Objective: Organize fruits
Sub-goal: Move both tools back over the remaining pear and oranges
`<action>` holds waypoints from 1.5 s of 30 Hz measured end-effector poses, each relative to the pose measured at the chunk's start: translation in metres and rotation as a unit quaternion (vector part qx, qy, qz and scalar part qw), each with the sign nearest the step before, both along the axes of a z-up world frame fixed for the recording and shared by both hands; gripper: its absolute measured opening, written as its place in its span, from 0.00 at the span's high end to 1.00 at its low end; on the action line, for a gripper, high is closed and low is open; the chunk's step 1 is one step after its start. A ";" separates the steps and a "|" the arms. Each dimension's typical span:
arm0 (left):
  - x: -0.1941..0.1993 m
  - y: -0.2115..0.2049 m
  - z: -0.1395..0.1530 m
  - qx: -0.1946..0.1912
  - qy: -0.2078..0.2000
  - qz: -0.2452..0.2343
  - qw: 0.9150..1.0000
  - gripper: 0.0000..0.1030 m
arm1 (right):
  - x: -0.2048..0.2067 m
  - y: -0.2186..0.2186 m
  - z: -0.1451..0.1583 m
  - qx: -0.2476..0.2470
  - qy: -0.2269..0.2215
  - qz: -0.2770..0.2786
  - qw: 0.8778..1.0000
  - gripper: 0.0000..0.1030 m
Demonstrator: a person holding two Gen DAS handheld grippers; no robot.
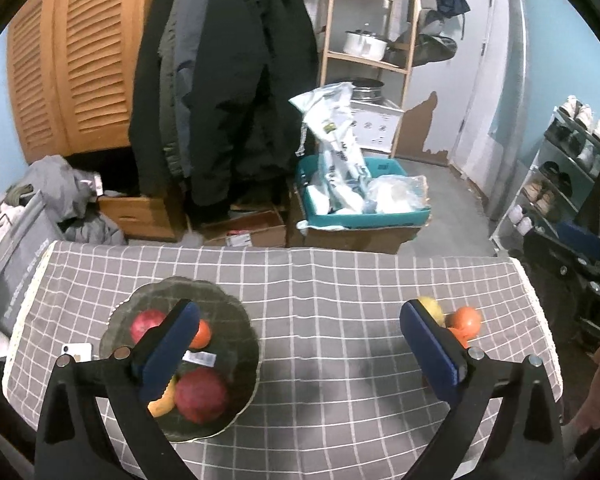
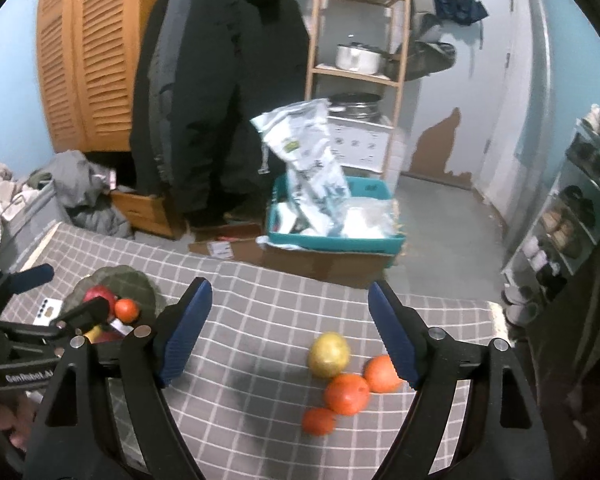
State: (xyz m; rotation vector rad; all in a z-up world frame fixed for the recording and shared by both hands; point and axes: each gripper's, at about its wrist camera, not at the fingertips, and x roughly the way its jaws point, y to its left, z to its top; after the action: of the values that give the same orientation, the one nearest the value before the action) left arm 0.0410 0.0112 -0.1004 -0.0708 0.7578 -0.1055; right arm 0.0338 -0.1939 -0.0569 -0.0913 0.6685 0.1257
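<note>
Fruits partly sorted: two red apples, orange, yellow piece already on green plate point(image 1: 236, 360), table's left. Yellow apple point(image 2: 329, 354) plus three oranges point(image 2: 347, 394) remain loose on checked tablecloth point(image 2: 260, 320), right. Right gripper point(image 2: 290, 334) wide apart, empty, cluster between fingers toward right one. Left gripper point(image 1: 300, 352) apart, empty, above plate.

In the left wrist view, the plate point(image 1: 236, 316) lies on the tablecloth point(image 1: 320, 292) under and just beyond the left finger point(image 1: 168, 356), holding two pomegranates point(image 1: 200, 398), an orange point(image 1: 202, 334) and a sticker label point(image 1: 200, 357). A phone point(image 1: 76, 351) lies left of the plate. In the right wrist view, a lemon point(image 2: 329, 354) and three oranges point(image 2: 347, 394) cluster between the fingers, nearer the right finger point(image 2: 392, 340).
</note>
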 end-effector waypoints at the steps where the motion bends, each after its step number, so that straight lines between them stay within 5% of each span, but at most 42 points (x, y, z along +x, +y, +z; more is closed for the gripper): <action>1: 0.000 -0.002 0.001 -0.001 -0.001 -0.003 1.000 0.01 | -0.002 -0.007 0.000 0.001 0.000 -0.007 1.000 0.22; 15: 0.009 -0.054 -0.004 0.006 0.010 -0.046 0.999 0.01 | -0.011 -0.074 -0.018 0.003 0.020 -0.071 0.997 0.21; 32: 0.027 -0.088 -0.031 0.025 0.043 -0.069 0.996 0.01 | 0.001 -0.103 -0.046 0.007 0.058 -0.094 0.994 0.21; 45: 0.062 -0.108 -0.071 0.027 0.096 -0.077 0.992 0.01 | 0.039 -0.123 -0.097 0.018 0.138 -0.107 0.985 0.21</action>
State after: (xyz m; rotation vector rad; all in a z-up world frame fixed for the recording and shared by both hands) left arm 0.1031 -0.0963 -0.1718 0.0294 0.9574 -0.2285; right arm 0.0725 -0.3167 -0.1543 0.0345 0.9470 -0.0580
